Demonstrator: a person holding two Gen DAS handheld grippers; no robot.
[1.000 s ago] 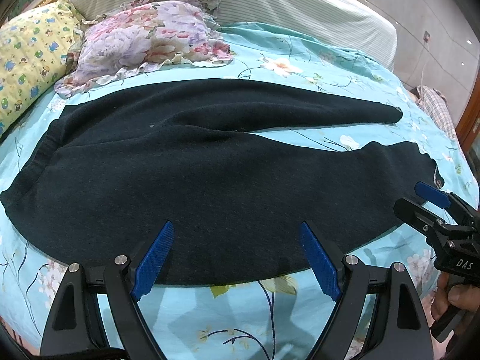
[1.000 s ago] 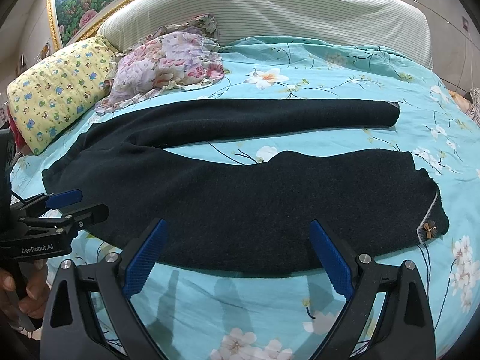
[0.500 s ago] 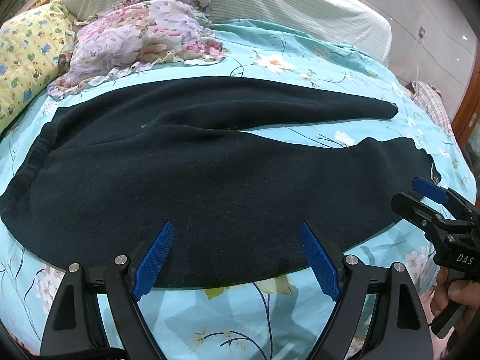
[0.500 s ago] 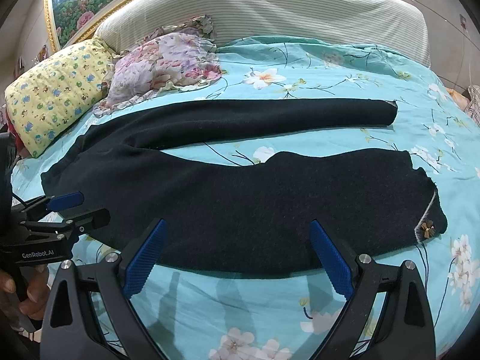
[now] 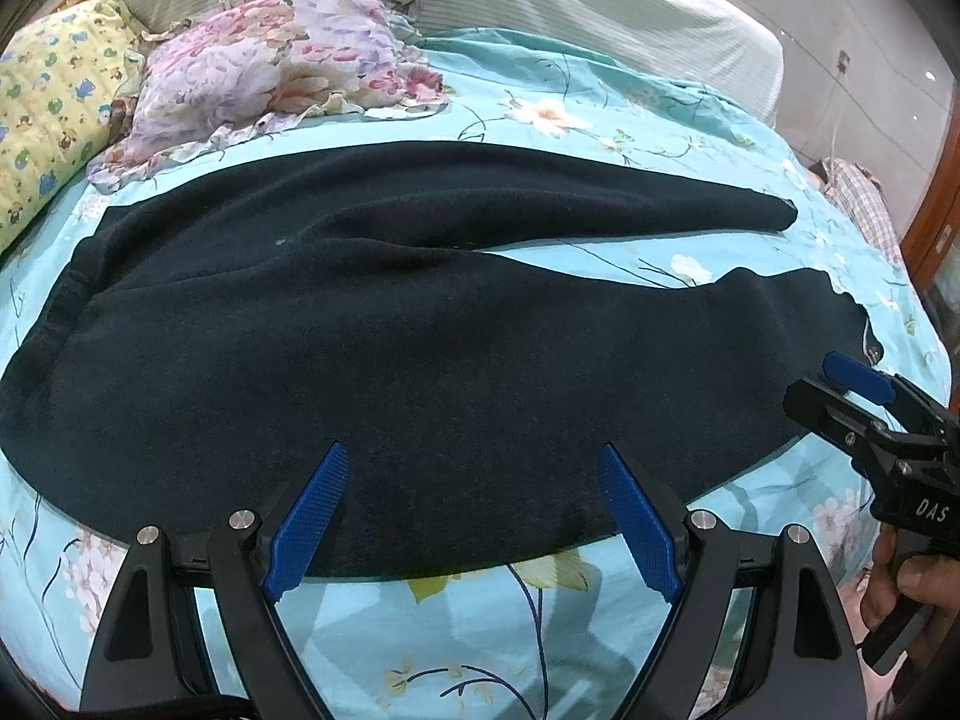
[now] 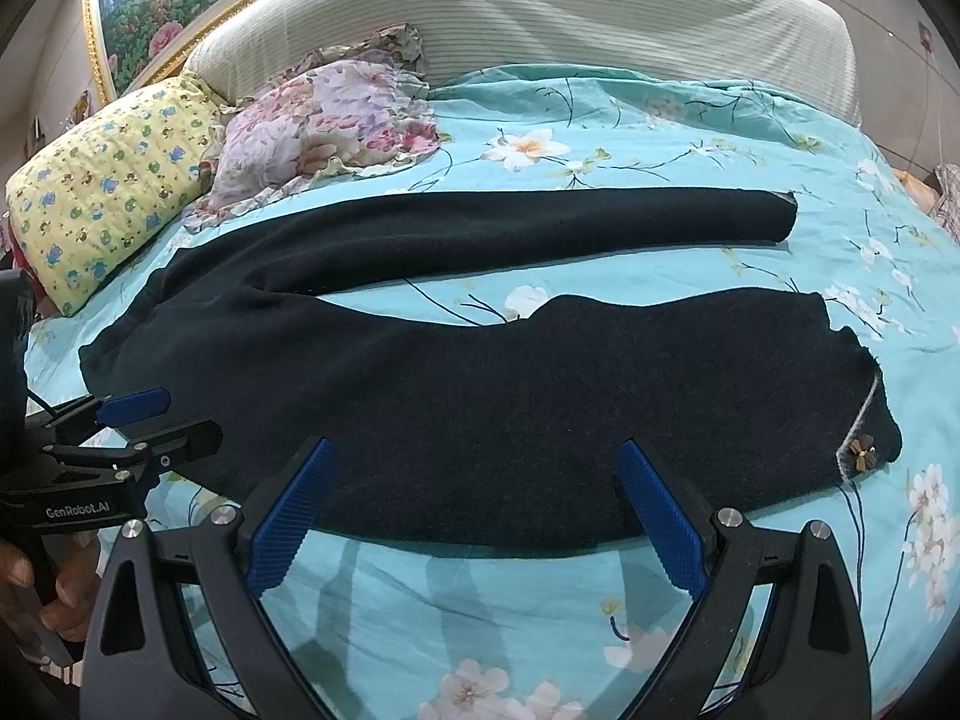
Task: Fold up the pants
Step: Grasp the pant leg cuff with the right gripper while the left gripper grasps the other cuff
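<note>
Black pants (image 5: 420, 336) lie flat on the bed, waistband at the left, both legs running right and spread apart; they also show in the right wrist view (image 6: 480, 396). The near leg's cuff carries a small bow (image 6: 863, 455). My left gripper (image 5: 474, 516) is open and empty, over the near edge of the near leg. My right gripper (image 6: 474, 510) is open and empty, over the near leg's near edge closer to the cuff. Each gripper shows in the other's view: the right one (image 5: 840, 390) near the cuff, the left one (image 6: 156, 420) near the waistband.
The bed has a teal floral sheet (image 6: 600, 138). A floral pillow (image 6: 324, 114) and a yellow pillow (image 6: 108, 180) lie at the back left. A striped headboard (image 6: 540, 12) runs behind. The bed's right edge drops off by wooden furniture (image 5: 936, 222).
The left gripper has moved slightly forward over the pants. The right gripper has barely shifted. Both stay open.
</note>
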